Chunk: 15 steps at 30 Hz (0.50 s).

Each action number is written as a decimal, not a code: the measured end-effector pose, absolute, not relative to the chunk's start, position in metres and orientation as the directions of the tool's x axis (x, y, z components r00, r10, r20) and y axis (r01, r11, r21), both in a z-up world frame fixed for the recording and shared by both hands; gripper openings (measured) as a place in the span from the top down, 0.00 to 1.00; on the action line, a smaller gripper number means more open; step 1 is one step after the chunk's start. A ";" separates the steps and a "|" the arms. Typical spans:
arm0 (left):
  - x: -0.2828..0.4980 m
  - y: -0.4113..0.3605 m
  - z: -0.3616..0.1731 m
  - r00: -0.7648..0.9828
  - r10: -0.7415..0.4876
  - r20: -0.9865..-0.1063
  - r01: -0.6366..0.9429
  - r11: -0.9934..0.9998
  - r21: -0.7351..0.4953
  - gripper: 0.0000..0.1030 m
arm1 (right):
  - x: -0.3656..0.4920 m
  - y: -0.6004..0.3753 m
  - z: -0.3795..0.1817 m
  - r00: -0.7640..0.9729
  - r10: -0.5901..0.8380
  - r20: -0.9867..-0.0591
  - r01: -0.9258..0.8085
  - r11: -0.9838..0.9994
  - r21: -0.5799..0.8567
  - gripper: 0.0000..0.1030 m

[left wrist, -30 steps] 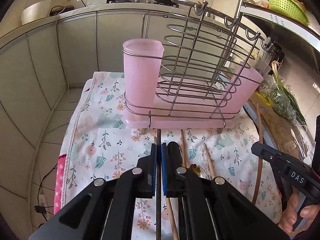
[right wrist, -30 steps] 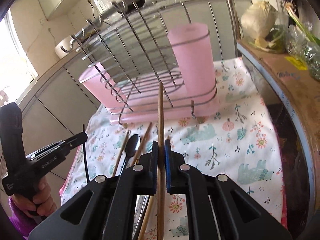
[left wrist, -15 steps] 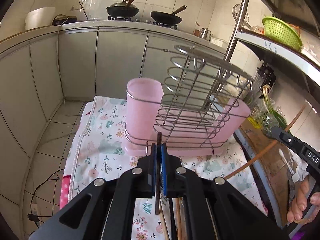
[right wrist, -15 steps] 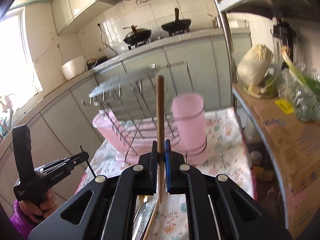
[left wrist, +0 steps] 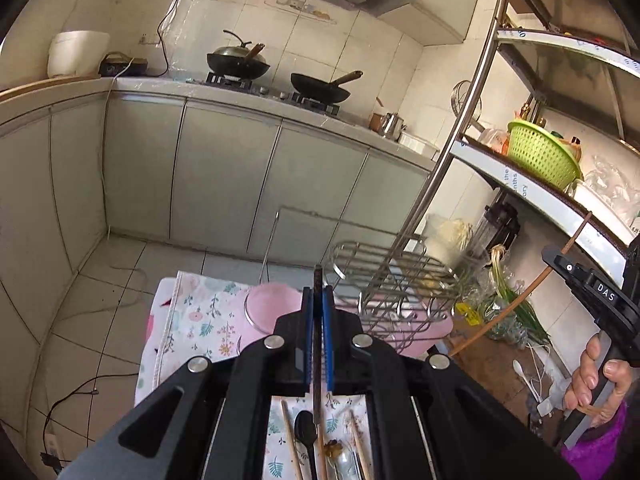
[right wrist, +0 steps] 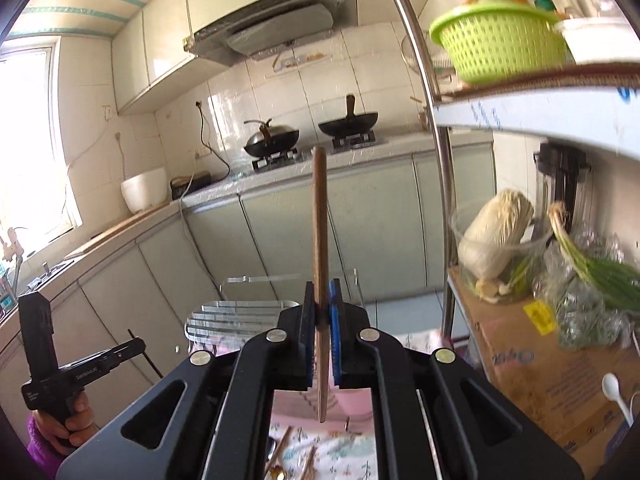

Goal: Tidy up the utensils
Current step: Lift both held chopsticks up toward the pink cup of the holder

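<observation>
With each gripper clamped on one chopstick, left (left wrist: pixel 317 312) on a dark stick (left wrist: pixel 317 344) and right (right wrist: pixel 321 312) on a brown one (right wrist: pixel 320 248), both at frame centre, the carry step calls for tipping them down into the pink cup (left wrist: pixel 266 312), lower centre.

Place: a home kitchen
Signs: two woks (left wrist: pixel 320 88) on a gas stove, range hood (right wrist: pixel 272 28) above, tiled walls, counter (left wrist: pixel 240 94) with cabinets, vegetables on shelving (right wrist: pixel 540 104)

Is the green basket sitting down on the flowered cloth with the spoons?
No. The green basket sits up on a metal shelf, well above the flowered cloth.
</observation>
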<state>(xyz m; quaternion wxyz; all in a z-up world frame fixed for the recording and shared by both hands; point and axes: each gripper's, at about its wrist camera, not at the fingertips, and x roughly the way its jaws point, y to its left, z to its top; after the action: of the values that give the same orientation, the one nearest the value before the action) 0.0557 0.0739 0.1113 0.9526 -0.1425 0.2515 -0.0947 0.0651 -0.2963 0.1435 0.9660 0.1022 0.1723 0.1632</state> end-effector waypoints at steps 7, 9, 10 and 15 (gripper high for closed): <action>0.065 0.081 0.167 0.919 -0.200 -0.340 0.106 0.955 -0.278 0.96 | 0.082 -0.292 0.173 0.925 0.301 -0.233 -0.258 0.946 0.197 0.94; 0.072 0.083 0.175 0.934 -0.166 -0.316 0.083 0.962 -0.260 0.96 | 0.091 -0.287 0.169 0.927 0.283 -0.246 -0.245 0.954 0.174 0.94; 0.076 0.084 0.177 0.939 -0.150 -0.309 0.070 0.965 -0.253 0.96 | 0.096 -0.285 0.164 0.925 0.280 -0.258 -0.241 0.955 0.171 0.94; 0.104 0.089 0.164 0.940 -0.069 -0.334 -0.003 0.978 -0.209 0.96 | 0.124 -0.283 0.131 0.898 0.273 -0.345 -0.221 0.958 0.182 0.94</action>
<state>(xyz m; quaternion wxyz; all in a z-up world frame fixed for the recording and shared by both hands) 0.1036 0.0889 0.1640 0.9795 -0.1037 0.1721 -0.0168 0.1244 -0.2829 0.1314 0.9717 0.0695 0.1868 0.1269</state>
